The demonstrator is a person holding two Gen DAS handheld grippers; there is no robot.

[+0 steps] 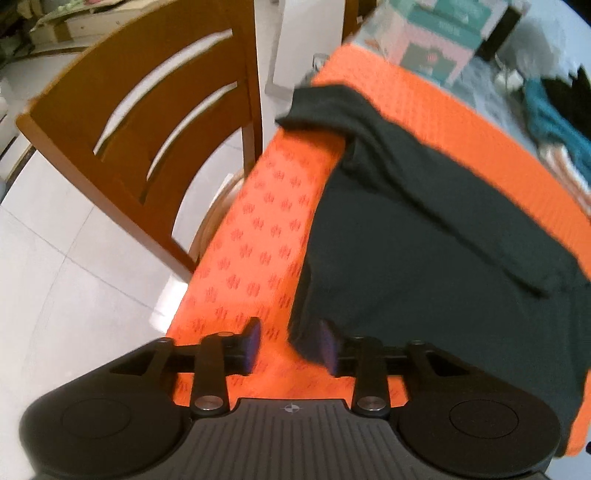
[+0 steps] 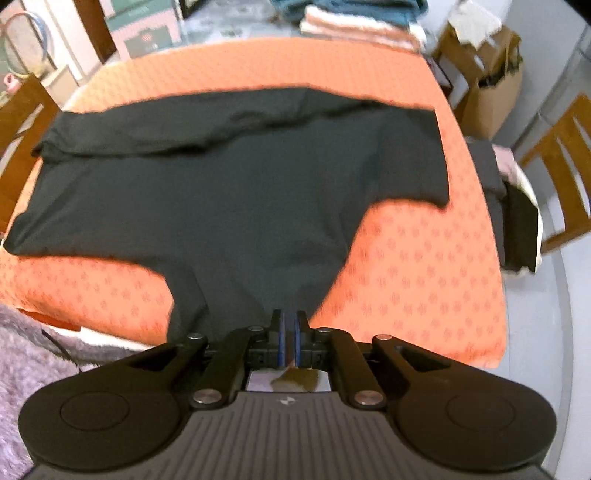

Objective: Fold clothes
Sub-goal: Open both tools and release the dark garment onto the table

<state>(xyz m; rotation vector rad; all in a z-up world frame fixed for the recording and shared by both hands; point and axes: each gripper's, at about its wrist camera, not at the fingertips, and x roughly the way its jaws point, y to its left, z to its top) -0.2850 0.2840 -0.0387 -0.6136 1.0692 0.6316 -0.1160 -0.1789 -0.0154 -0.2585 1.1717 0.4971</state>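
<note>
Dark garment [image 2: 229, 177] lies spread across the orange patterned cloth [image 2: 406, 258] that covers the table. It reaches from the cloth's left edge almost to the right edge. Its far edge carries a folded-over band running the width of the piece. One sleeve-like flap ends short of the right edge.

Right gripper [image 2: 290, 332]: pads drawn nearly together, only a thin slit between them. A tongue of the dark garment rises from the near edge of the table toward the pads and narrows there; the fabric looks pulled up into a peak. The pads appear to pinch it, though the contact itself is blurred.

Left gripper [image 1: 291, 343]: fingers stand moderately apart, nothing pressed between them. The garment's near left corner lies just below and between the fingertips, the right pad over dark fabric, the left pad over bare orange cloth. Whether the right pad touches the fabric I cannot tell.

Wooden chair [image 1: 147, 122] stands beside the table's left edge, back slats toward the table. A second chair [image 2: 565, 166] stands off the right edge, with a pile of dark and pale clothes [image 2: 517, 221] between it and the table. Folded towels [image 2: 362, 26] at the far edge, beyond the orange cloth. Pastel box [image 2: 144, 29] at the far left corner.
</note>
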